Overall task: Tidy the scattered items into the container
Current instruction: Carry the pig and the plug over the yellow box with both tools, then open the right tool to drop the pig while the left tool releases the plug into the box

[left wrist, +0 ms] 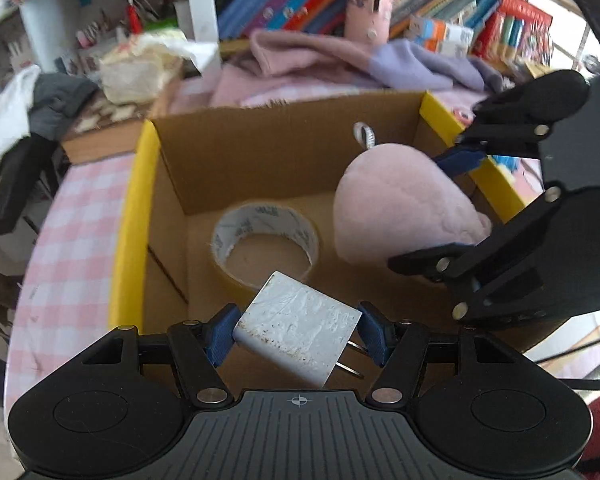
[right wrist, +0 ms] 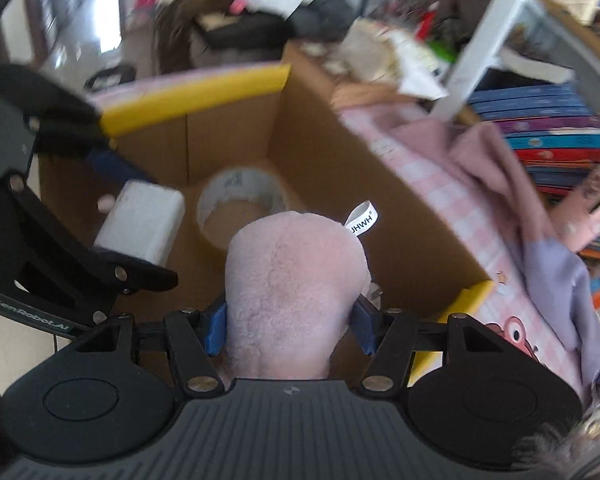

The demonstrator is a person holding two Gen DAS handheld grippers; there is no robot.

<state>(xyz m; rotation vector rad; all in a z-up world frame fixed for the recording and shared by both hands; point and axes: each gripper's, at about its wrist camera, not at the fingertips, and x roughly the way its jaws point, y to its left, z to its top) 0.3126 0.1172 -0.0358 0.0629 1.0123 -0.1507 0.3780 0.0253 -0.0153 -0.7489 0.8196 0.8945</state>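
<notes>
An open cardboard box [left wrist: 260, 148] with yellow-taped rims stands on a pink checked cloth; a roll of tape [left wrist: 266, 236] lies on its floor. My left gripper [left wrist: 298, 334] is shut on a white plug adapter [left wrist: 300, 330], its prongs pointing right, held over the box's near side. My right gripper [right wrist: 290, 326] is shut on a pink plush toy [right wrist: 296, 280] with a white label, also over the box. In the left wrist view the plush toy [left wrist: 396, 208] and right gripper [left wrist: 466, 204] hang at the box's right. The right wrist view shows the adapter [right wrist: 140, 220] and tape roll [right wrist: 240, 204].
The box [right wrist: 340, 168] rim is edged in yellow [left wrist: 132, 232]. Behind it lie pink and lilac garments [left wrist: 364, 60] and shelves of books [left wrist: 420, 4]. A crumpled bag [left wrist: 140, 68] and grey clothes [left wrist: 60, 100] sit at the back left. The checked cloth [left wrist: 72, 232] spreads left of the box.
</notes>
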